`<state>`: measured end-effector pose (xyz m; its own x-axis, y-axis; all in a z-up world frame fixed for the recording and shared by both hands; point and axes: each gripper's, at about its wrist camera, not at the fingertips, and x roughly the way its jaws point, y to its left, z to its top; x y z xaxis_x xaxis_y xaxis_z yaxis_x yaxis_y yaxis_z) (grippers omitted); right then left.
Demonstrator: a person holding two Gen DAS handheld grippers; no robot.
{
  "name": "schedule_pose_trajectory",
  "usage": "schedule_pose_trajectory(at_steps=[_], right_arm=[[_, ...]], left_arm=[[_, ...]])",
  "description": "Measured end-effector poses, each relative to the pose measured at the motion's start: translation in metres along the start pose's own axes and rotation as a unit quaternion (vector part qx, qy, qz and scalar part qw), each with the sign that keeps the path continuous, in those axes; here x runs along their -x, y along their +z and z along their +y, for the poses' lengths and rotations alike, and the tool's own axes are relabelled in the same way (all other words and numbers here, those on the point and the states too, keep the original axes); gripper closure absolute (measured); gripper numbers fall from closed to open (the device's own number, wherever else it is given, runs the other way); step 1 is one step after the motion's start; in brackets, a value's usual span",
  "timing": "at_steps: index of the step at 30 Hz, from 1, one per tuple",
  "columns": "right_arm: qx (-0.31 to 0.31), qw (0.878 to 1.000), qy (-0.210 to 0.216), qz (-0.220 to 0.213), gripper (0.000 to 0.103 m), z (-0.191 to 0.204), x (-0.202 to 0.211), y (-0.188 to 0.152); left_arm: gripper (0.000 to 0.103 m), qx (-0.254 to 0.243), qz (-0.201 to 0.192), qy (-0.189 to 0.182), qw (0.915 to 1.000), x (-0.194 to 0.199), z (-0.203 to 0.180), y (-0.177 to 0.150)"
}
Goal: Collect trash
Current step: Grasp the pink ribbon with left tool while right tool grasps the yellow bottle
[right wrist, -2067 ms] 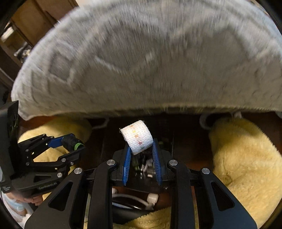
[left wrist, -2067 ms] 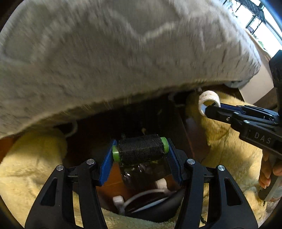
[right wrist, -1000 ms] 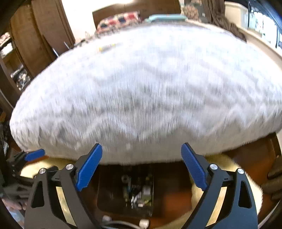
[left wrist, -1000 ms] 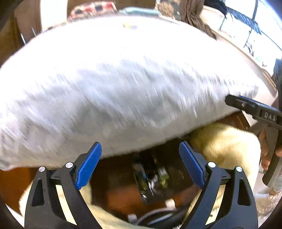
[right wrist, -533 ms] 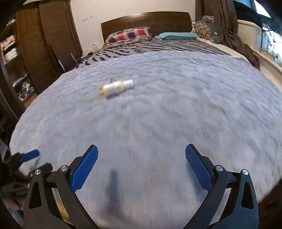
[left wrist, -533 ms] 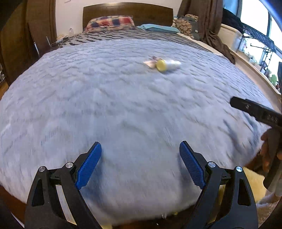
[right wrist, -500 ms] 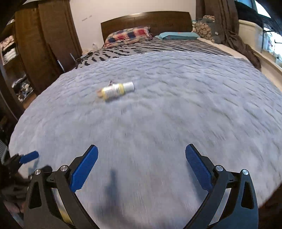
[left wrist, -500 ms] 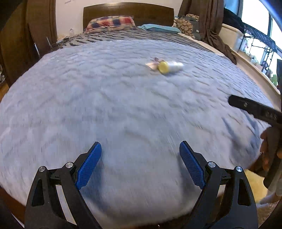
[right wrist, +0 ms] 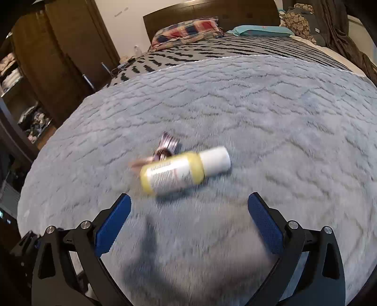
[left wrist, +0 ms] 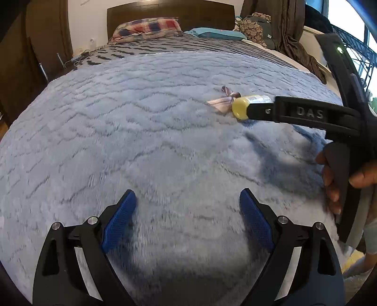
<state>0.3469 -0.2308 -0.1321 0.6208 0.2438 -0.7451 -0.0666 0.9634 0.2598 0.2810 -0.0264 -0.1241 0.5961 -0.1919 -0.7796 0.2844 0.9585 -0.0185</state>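
A small yellow bottle with a white cap (right wrist: 183,170) lies on its side on the grey-blue fleece blanket (right wrist: 271,122) of the bed. A crumpled pinkish wrapper (right wrist: 165,148) lies just behind it. My right gripper (right wrist: 188,211) is open and empty, hovering just short of the bottle. In the left wrist view the bottle (left wrist: 240,108) and wrapper (left wrist: 223,98) lie far ahead, partly hidden by the right gripper's finger (left wrist: 306,113). My left gripper (left wrist: 187,207) is open and empty over the near blanket.
A plaid pillow (left wrist: 146,27) and a teal pillow (left wrist: 216,34) lie at the wooden headboard (left wrist: 169,11). A dark wardrobe with shelves (right wrist: 35,82) stands on the left. Clothes hang at the right (left wrist: 292,33).
Both grippers let go of the black roll and the white tape roll over the box below, then rose above the bed. The right gripper has since moved forward, close to the bottle.
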Motion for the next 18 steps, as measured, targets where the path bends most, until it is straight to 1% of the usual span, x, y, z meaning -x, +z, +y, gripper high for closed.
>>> schedule_pose_trajectory(at_steps=[2,4,8,9,10,11,12,13,14,15,18], right_arm=[[0.01,1.0,0.002,0.011,0.004,0.004,-0.006,0.003],[0.018,1.0,-0.007,0.012,0.004,0.007,-0.011,0.007],[0.026,1.0,-0.004,0.017,0.004,0.009,-0.018,0.013],[0.026,1.0,-0.002,0.017,0.007,0.008,-0.02,0.014],[0.025,1.0,-0.003,0.018,0.014,0.007,-0.02,0.014],[0.023,1.0,-0.007,0.017,0.018,0.005,-0.019,0.014],[0.019,1.0,-0.003,0.014,0.026,0.002,-0.018,0.015],[0.016,1.0,0.004,0.012,0.037,-0.001,-0.015,0.016],[0.016,1.0,0.006,0.011,0.045,-0.005,-0.011,0.016],[0.018,1.0,-0.003,0.005,0.047,-0.01,-0.006,0.017],[0.016,1.0,-0.011,0.002,0.047,-0.024,0.003,0.019]], left_arm=[[0.018,0.0,-0.001,0.001,1.0,-0.003,0.0,0.005],[0.018,0.0,-0.002,0.0,1.0,-0.006,-0.001,0.01],[0.018,0.0,-0.002,-0.001,1.0,-0.013,-0.004,0.022],[0.018,-0.001,-0.002,-0.001,1.0,-0.012,-0.004,0.021],[0.018,-0.001,-0.003,0.001,1.0,-0.014,-0.004,0.024],[0.018,0.0,-0.002,0.002,1.0,-0.015,-0.006,0.027],[0.018,0.001,-0.002,0.002,1.0,-0.017,-0.007,0.03],[0.018,0.002,-0.003,0.001,1.0,-0.018,-0.008,0.032],[0.018,0.001,-0.004,0.001,1.0,-0.019,-0.009,0.036],[0.018,0.001,-0.006,0.001,1.0,-0.021,-0.011,0.039],[0.018,-0.003,-0.007,0.001,1.0,-0.03,-0.019,0.051]])
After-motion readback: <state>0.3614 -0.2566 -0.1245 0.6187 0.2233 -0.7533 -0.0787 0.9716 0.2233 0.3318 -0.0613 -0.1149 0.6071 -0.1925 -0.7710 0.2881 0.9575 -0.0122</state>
